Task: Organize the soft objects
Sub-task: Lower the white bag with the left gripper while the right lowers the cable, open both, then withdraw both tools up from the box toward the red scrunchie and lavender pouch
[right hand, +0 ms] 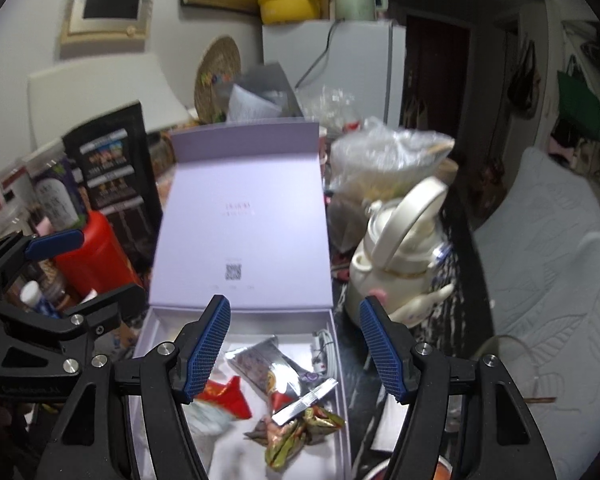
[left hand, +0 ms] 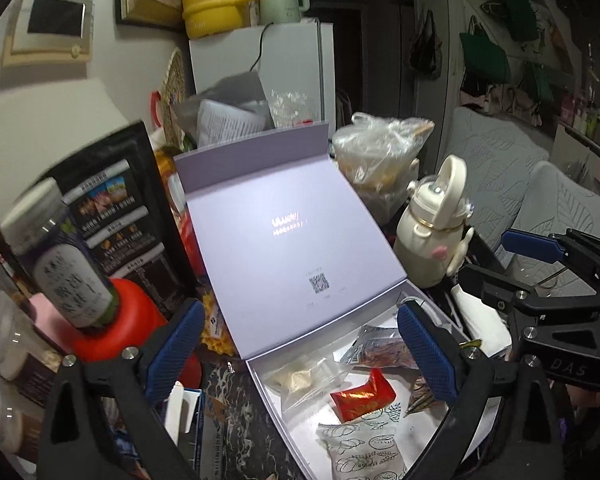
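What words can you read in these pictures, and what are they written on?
"DAS": on the black frame of the right tongs, seen from the left wrist.
Lilac box lid: a pale logo, a line beneath it and a square code, too blurred to read.
Black packet: label strips, too small.
Bottle: label text, too blurred.
Snack wrappers: unreadable.

Left gripper (left hand: 300, 356), right gripper (right hand: 296, 350): blk frames, blue ribbed pads, silver screws.

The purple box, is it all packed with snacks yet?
Mostly, it seems. The purple box already holds a red packet, a silver packet and a white patterned pouch. Both the left gripper and right gripper are open and empty. The lid still stands open, so closing is left.
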